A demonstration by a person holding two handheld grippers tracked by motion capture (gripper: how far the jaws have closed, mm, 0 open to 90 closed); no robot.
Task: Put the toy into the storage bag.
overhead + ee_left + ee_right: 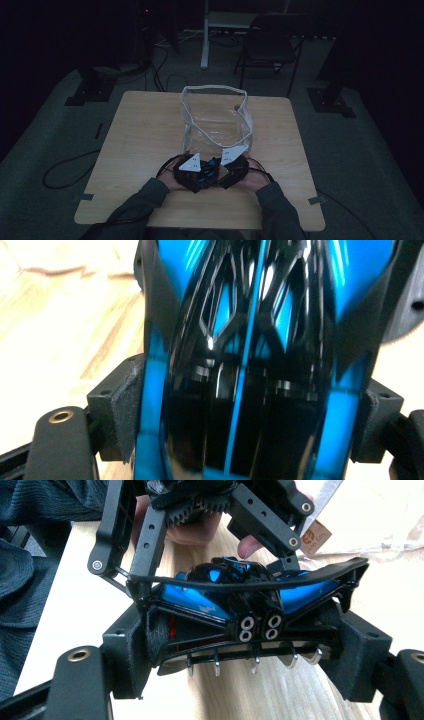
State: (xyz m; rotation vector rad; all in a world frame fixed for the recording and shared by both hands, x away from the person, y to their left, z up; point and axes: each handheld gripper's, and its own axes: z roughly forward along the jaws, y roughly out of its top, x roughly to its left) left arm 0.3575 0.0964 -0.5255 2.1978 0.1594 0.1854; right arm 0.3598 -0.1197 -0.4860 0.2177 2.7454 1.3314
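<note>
Looking down from the high view, we see a pale wood-grain table [140, 150] with rounded corners, and on it, past the hands, a clear plastic bag [216, 122] standing open with a white rim. At the near edge both hands meet around a toy car [207, 172], glossy black and blue. Our left gripper [197, 170] and right gripper [225, 167] press in from either side, each topped by a grey three-cornered plate.

The left gripper view gives what the high view cannot: the car's shiny body [250, 365] from close above, with black ribs over bright blue panels, held between two matte black jaw blocks that touch its flanks. So the left gripper is clamped on the car.

The right gripper view shows the car's end [250, 615], with a thin curved wing, paired round exhaust tips and small metal prongs beneath. Its jaws likewise clasp the car's sides, just above the table.
</note>
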